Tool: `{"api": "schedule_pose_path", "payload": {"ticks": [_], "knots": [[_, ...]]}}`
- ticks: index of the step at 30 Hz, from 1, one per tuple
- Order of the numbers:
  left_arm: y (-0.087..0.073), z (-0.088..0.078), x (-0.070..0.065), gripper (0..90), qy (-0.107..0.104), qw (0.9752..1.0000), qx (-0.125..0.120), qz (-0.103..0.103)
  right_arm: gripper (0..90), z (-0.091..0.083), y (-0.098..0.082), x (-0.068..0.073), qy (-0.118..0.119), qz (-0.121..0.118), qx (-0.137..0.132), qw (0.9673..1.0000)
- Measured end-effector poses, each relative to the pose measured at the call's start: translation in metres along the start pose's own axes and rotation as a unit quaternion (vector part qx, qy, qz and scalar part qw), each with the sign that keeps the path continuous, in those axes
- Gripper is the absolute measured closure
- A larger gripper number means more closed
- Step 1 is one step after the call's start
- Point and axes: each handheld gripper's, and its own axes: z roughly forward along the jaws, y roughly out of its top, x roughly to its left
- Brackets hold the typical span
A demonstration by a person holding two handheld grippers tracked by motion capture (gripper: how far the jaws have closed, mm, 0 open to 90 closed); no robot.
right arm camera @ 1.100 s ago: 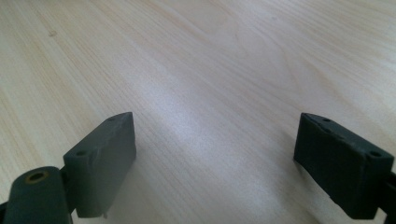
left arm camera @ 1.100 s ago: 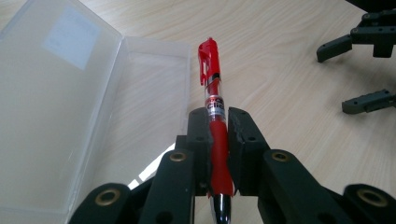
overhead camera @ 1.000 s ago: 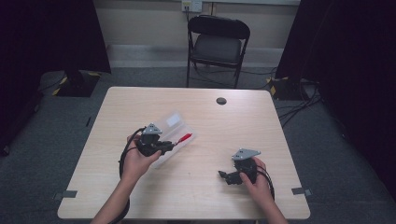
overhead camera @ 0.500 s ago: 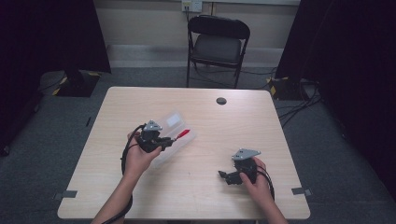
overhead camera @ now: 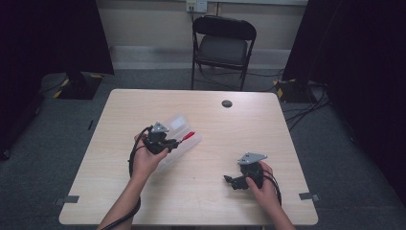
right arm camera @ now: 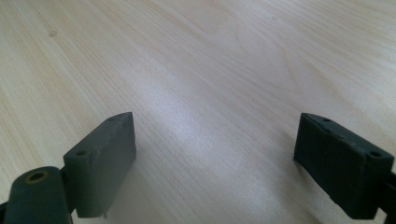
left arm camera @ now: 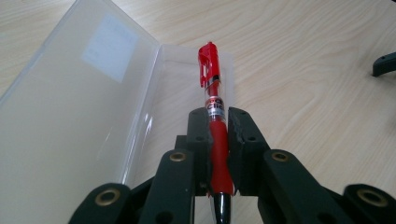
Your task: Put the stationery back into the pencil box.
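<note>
My left gripper (left arm camera: 218, 126) is shut on a red pen (left arm camera: 212, 100), its clip end pointing away from me over an open clear plastic case (left arm camera: 70, 107). In the high view the left gripper (overhead camera: 173, 142) hovers over the clear case (overhead camera: 177, 125) at the table's left middle, with the red pen (overhead camera: 187, 135) sticking out to the right. My right gripper (right arm camera: 215, 154) stands open just above bare wood with nothing between its fingers. In the high view the right gripper (overhead camera: 231, 181) rests near the table's front right, pointing left.
The light wooden table (overhead camera: 258, 129) has a small black round disc (overhead camera: 227, 103) near its far edge. A black folding chair (overhead camera: 222, 45) stands behind the table. Cables lie on the grey floor at the right.
The left gripper with the red pen has shifted slightly over the clear case. The right gripper has stayed in place.
</note>
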Motion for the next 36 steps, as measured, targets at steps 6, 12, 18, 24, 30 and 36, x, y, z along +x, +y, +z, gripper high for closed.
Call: {"api": "schedule_pose_path", "payload": {"ticks": [6,12,18,24,30,36], "knots": [[-0.005,0.006,0.002,79.9,0.003,1.0,0.003,-0.004,11.8,0.0,0.0,0.0,0.001,0.0,-0.001,1.0],[-0.006,0.008,0.003,79.9,0.008,1.0,0.004,0.0,11.9,0.0,0.0,0.0,0.001,0.0,-0.001,1.0],[-0.01,0.013,0.002,79.9,0.004,0.9999,0.001,-0.012,11.8,0.0,0.0,0.0,0.001,0.001,-0.001,1.0],[-0.014,0.019,0.003,79.9,0.007,0.9999,0.007,-0.012,11.8,0.0,0.0,0.0,0.0,0.0,0.0,1.0],[-0.018,0.021,0.004,79.8,0.007,0.9998,0.013,-0.012,11.8,0.0,0.0,0.0,0.001,0.0,-0.001,1.0],[-0.018,0.023,0.006,79.7,0.007,0.9996,0.026,-0.002,11.9,0.0,0.0,0.0,0.001,0.0,-0.001,1.0]]}}
